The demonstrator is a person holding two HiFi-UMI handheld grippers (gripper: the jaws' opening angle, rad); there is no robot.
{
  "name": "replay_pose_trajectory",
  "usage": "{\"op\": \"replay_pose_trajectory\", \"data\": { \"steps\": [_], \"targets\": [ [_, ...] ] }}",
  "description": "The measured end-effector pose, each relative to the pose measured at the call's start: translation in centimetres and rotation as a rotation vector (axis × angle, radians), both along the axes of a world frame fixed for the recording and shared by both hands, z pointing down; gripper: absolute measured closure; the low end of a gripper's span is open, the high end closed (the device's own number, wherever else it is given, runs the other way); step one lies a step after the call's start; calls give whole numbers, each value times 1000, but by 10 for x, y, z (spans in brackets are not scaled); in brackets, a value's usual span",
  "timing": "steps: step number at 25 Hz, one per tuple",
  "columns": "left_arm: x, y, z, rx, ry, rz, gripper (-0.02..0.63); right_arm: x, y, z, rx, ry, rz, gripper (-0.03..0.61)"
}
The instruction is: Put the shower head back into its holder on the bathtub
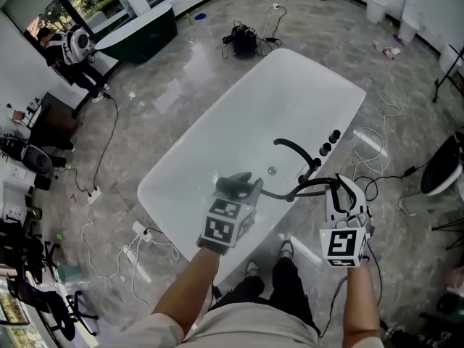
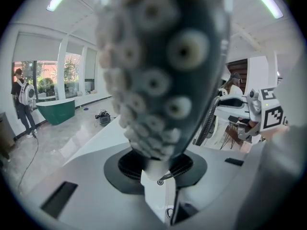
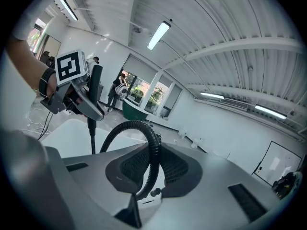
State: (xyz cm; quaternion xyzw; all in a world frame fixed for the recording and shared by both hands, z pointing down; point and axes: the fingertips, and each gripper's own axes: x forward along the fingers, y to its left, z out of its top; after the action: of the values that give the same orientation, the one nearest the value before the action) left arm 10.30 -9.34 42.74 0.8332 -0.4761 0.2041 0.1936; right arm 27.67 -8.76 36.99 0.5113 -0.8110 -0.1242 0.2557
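Two grippers work over the near end of a white tub on a grey marbled floor. Far left in the head view, a person stands beside a dark green tub, well apart from the work, and cables trail across the floor there.

Next comes the left gripper, above the tub's near rim and tilted downward. Its jaws are clenched on the shower head. In the left gripper view the shower head fills the middle of the picture, its nozzle face turned to the camera, and its narrow end sits between the pads of the left gripper. The head hangs in the air over the tub, not seated on the rim.

Right of it, a black curved spout and a row of black knobs stand on the tub's right rim. A black hose runs from the shower head towards the right.

Furthest right, the right gripper has its jaws closed on that hose, just beside the rim. In the right gripper view the ribbed hose arches up and drops between the pads of the right gripper, which press on it from both sides.
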Motion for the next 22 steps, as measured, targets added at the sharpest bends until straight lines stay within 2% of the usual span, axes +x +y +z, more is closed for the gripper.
{"op": "replay_pose_trajectory", "data": {
  "steps": [9,22],
  "targets": [
    [-10,-4,25,-17,-21,-34,503,-9,-15,53,-98,-197,-59,508],
    [-18,-14,41,-20,-79,-124,503,-17,-40,115,-203,-374,-138,508]
  ]
}}
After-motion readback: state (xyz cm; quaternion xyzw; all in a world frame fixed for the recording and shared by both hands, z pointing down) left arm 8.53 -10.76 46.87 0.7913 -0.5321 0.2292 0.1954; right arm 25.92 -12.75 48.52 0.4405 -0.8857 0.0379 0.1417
